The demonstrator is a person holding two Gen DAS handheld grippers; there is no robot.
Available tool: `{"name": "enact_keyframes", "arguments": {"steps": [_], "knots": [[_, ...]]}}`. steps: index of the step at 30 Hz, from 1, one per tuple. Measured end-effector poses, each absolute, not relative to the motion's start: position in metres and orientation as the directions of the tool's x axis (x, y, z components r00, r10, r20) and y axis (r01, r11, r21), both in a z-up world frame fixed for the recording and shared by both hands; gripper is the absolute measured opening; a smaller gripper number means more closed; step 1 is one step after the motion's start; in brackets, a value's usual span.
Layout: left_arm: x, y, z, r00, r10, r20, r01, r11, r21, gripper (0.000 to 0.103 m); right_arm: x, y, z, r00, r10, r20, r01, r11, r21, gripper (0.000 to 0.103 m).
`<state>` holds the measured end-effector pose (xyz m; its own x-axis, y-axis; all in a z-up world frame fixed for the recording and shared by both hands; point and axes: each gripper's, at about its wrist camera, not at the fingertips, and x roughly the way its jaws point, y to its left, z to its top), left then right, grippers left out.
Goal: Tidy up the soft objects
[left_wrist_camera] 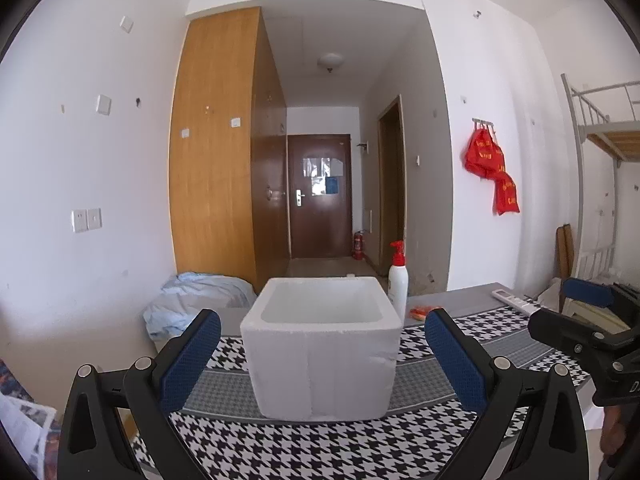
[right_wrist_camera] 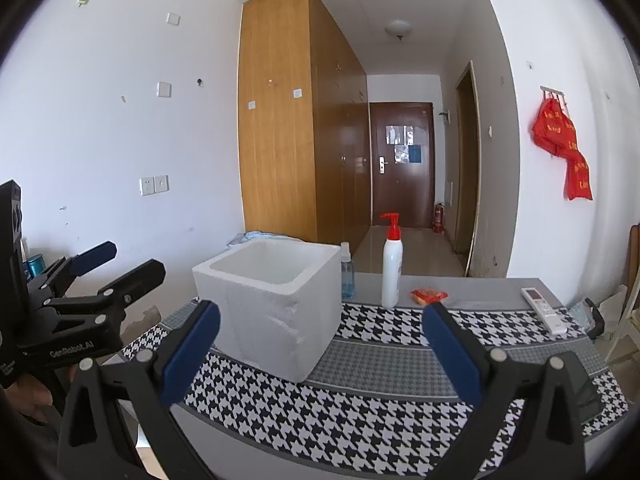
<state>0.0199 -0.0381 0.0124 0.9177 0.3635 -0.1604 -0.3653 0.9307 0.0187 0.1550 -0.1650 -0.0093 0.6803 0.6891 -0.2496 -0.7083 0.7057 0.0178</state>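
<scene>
White foam box [left_wrist_camera: 320, 344] sits centre frame on the houndstooth cloth [left_wrist_camera: 320, 448], between and just beyond the left gripper [left_wrist_camera: 320, 350] fingers — jaws spread wide, holding nothing. In the right wrist view the box lies left of centre; right gripper [right_wrist_camera: 320, 350] likewise spread and unloaded. Small orange-red packet [right_wrist_camera: 429, 295] lies right of the pump bottle [right_wrist_camera: 391, 268].

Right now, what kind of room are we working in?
Probably a dormitory room: a metal loft bed frame on the right wall, tall wooden wardrobes lining the entry hall, and a brown entrance door with a fire extinguisher beside it.
</scene>
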Motion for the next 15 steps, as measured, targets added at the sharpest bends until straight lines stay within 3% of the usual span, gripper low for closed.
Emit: {"name": "enact_keyframes", "arguments": {"steps": [15], "knots": [[0.017,-0.042,-0.01,0.918,0.351,-0.183,-0.356,0.935,0.006,0.102,0.157,-0.168,-0.026,0.683,0.686,-0.253,-0.7,0.713,0.042,0.102]]}}
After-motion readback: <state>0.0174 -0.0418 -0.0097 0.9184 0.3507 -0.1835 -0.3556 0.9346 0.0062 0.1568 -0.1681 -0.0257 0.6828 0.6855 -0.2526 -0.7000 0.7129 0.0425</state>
